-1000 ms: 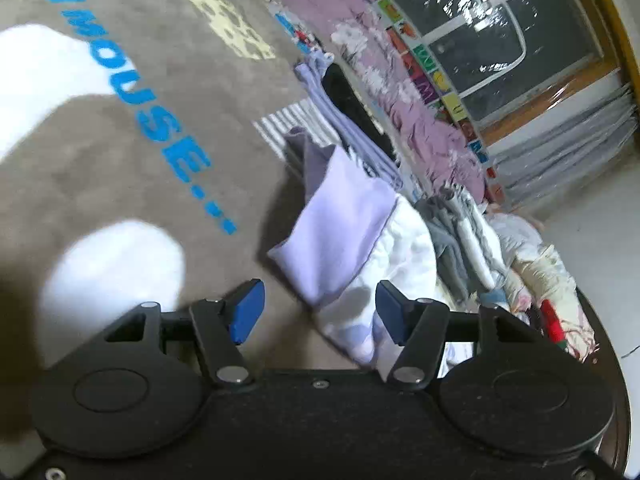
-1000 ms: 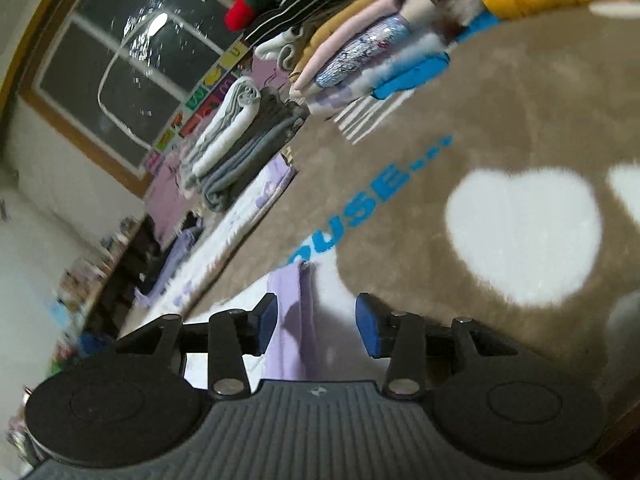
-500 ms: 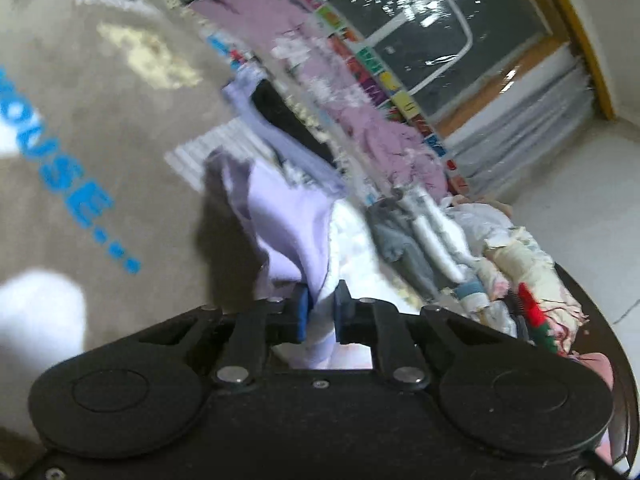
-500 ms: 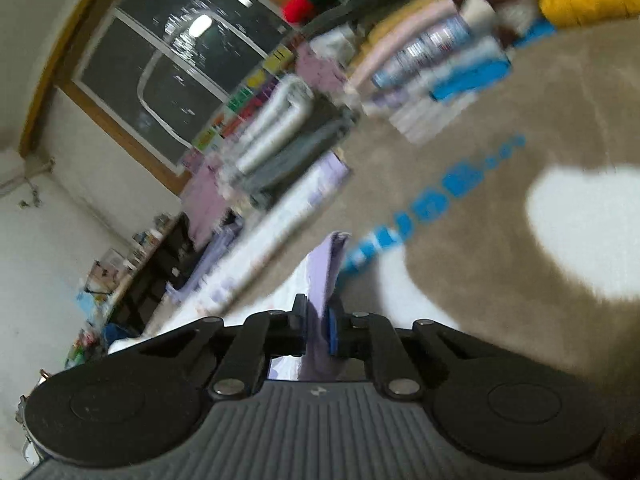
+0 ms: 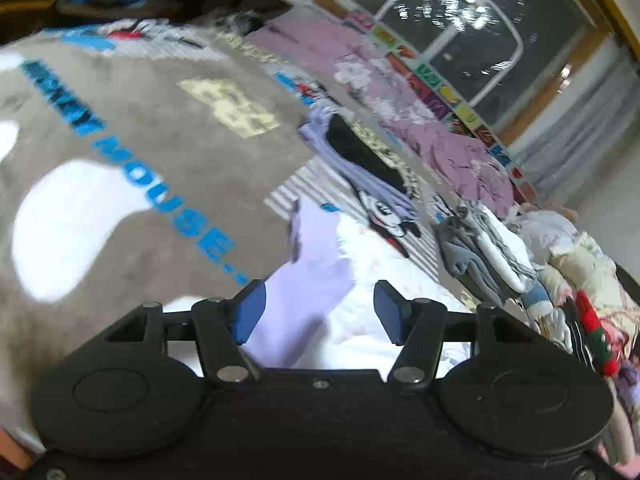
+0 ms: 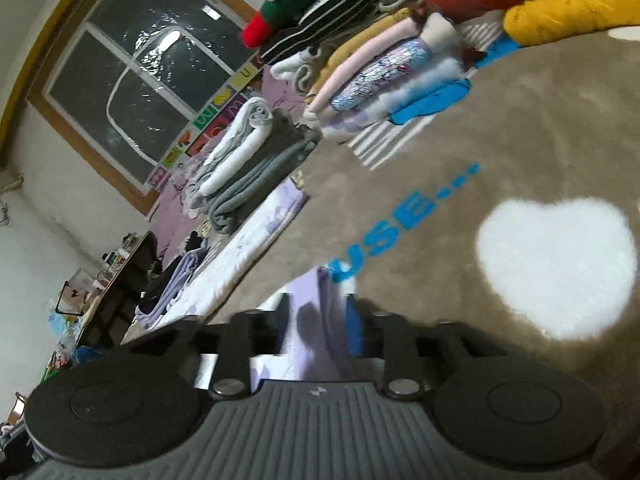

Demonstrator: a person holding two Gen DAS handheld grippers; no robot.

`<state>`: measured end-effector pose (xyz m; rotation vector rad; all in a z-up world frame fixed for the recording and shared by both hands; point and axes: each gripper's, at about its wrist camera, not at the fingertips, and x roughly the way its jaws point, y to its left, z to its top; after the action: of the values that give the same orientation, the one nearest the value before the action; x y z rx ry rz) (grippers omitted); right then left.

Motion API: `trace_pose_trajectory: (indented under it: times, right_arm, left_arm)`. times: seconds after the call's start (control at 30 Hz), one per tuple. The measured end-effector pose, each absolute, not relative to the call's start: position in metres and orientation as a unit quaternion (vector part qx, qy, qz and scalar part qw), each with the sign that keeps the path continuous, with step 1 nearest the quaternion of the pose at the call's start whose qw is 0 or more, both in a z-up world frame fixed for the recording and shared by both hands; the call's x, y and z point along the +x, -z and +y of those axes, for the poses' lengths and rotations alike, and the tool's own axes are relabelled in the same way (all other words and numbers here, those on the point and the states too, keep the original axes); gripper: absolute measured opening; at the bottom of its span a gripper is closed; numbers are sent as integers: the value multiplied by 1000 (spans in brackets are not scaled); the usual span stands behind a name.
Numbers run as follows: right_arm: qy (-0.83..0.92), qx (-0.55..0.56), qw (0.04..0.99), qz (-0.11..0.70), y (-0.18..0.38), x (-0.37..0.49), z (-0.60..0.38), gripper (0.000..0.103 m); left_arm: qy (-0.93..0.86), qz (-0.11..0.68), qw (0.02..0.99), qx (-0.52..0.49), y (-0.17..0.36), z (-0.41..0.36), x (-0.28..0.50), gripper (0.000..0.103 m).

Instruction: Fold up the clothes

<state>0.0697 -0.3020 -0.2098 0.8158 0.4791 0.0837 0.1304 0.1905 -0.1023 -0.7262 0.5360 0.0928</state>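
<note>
Looks like a lived-in room at home: plush brown cartoon rug [image 5: 168,184] underfoot, stacks of folded clothes [image 6: 360,76] along the upper middle, big dark window [image 5: 460,28] upper right, cluttered table [image 6: 108,276] at left.

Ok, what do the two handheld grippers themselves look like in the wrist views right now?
The left gripper has a smooth matte-black body with two round discs, black linkage arms with silver pivot screws, and blue pads on its fingers. The right gripper has a grey ribbed top plate with a small logo, black discs and arms, and at least one blue pad, blurred. No cables, hands or sleeves are visible.
</note>
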Motion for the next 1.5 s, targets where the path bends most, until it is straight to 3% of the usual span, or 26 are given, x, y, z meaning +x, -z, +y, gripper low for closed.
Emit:
trace_pose_trajectory:
  times: [0.23, 0.27, 0.3, 0.37, 0.4, 0.5, 0.57, 0.67, 0.7, 0.8, 0.83, 0.9, 0.93, 1.17, 1.4, 1.5]
  right_arm:
    - [-35, 374, 896, 239, 212, 68, -293, 45]
    - [-41, 372, 896, 240, 213, 69, -292, 44]
    - [-48, 370, 896, 243, 214, 71, -290, 35]
    - [-60, 360, 897, 250, 215, 74, -285, 15]
    - [-61, 358, 900, 243, 213, 73, -284, 12]
    - [-60, 348, 914, 202, 193, 61, -288, 8]
    - [-43, 334, 922, 190, 184, 58, -294, 5]
    - [-7, 365, 902, 229, 202, 67, -317, 5]
    - [1, 378, 894, 239, 207, 67, -322, 5]
    - [0, 383, 892, 239, 208, 63, -325, 10]
    - [-6, 375, 896, 238, 206, 62, -323, 13]
    - [-22, 369, 898, 239, 206, 63, -318, 40]
    - [-28, 370, 897, 242, 207, 64, -315, 46]
    - [-41, 363, 896, 253, 204, 66, -300, 53]
    - [-37, 360, 897, 253, 206, 64, -298, 53]
    - [-29, 347, 904, 249, 205, 62, -295, 53]
  left_arm:
    - [-61, 293, 862, -409, 132, 193, 129, 58]
    - [-62, 297, 856, -419, 136, 192, 130, 58]
    - [-61, 297, 853, -426, 141, 189, 131, 56]
    - [-54, 289, 860, -417, 144, 183, 134, 18]
    - [-52, 274, 872, -402, 134, 179, 131, 11]
    - [-46, 231, 905, -354, 104, 166, 122, 10]
    - [-55, 243, 912, -326, 98, 157, 120, 10]
    - [-90, 323, 904, -267, 121, 146, 129, 10]
    - [-87, 330, 896, -283, 129, 150, 128, 17]
    - [-98, 316, 893, -304, 124, 164, 122, 36]
    - [-109, 300, 901, -295, 116, 167, 118, 38]
    - [-120, 275, 915, -270, 106, 165, 114, 38]
    - [-114, 266, 921, -260, 103, 162, 113, 37]
    - [-42, 244, 950, -189, 102, 127, 134, 34]
    - [-20, 231, 957, -173, 103, 114, 160, 34]
    - [-13, 295, 943, -152, 127, 111, 186, 34]
